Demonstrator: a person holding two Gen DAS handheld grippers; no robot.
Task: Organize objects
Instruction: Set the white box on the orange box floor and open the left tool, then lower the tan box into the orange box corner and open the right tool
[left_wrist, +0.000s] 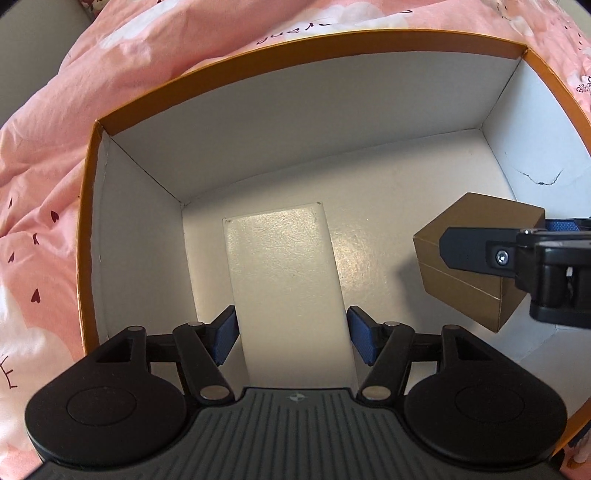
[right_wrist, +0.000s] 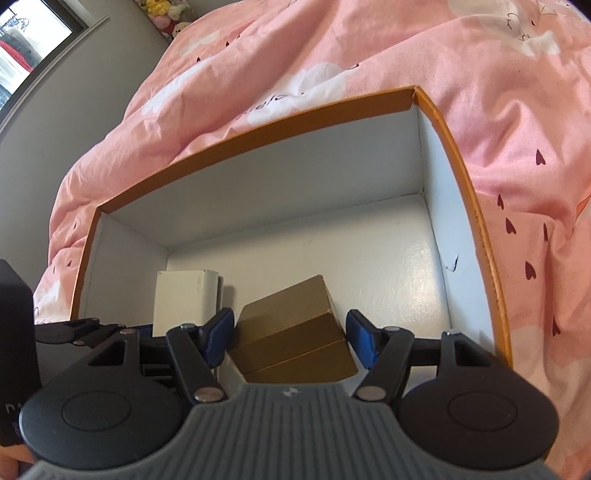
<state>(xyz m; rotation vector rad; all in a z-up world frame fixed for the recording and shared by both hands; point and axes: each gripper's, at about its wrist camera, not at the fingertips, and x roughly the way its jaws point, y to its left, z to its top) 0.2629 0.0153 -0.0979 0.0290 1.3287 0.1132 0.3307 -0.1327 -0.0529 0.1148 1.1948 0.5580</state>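
A large orange box (left_wrist: 258, 59) with a white inside lies open on the bed; it also shows in the right wrist view (right_wrist: 258, 129). My left gripper (left_wrist: 291, 338) is inside it, its blue pads (left_wrist: 225, 339) either side of a white box (left_wrist: 284, 280) that stands on the floor of the orange box; contact is unclear. My right gripper (right_wrist: 291, 341) holds a tilted gold-brown box (right_wrist: 291, 343) above the floor, to the right of the white box (right_wrist: 184, 299). The gold box (left_wrist: 465, 258) and right gripper (left_wrist: 524, 240) show in the left wrist view.
A pink quilt (right_wrist: 406, 55) with hearts and clouds surrounds the orange box. A grey wall and a window (right_wrist: 26, 44) are at the far left, with plush toys (right_wrist: 166, 14) at the bed's head. A small tear (left_wrist: 543, 181) marks the right inner wall.
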